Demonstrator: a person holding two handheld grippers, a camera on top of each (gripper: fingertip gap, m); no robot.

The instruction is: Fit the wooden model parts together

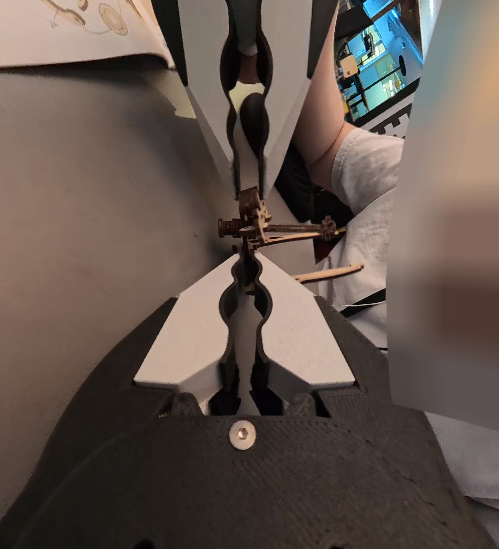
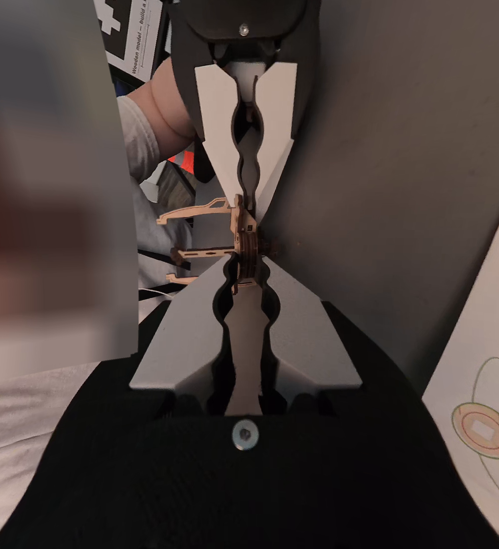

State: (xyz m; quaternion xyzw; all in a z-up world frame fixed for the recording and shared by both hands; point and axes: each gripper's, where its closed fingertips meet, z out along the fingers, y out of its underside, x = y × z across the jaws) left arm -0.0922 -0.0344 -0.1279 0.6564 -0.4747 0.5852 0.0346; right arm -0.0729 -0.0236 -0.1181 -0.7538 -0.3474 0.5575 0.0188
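Observation:
A small wooden model [image 1: 255, 227] of laser-cut parts is held in the air between both grippers, which face each other tip to tip. It has stacked discs [image 2: 246, 252], a small gear [image 1: 328, 228] and thin curved arms [image 2: 194, 211] pointing towards the person. My left gripper [image 1: 246, 257] is shut on the model's lower edge in the left wrist view. My right gripper [image 2: 246, 263] is shut on the stacked discs. The right gripper [image 1: 249, 190] comes in from the top of the left wrist view, and the left gripper [image 2: 245, 200] from the top of the right wrist view.
A grey table top [image 1: 78, 208] lies below the model. A printed instruction sheet [image 2: 480, 416] with drawings lies on it, also in the left wrist view [image 1: 64, 29]. A person's arm and white shirt [image 1: 364, 184] are close behind the model. Less than 4 cm separates the two grippers' tips.

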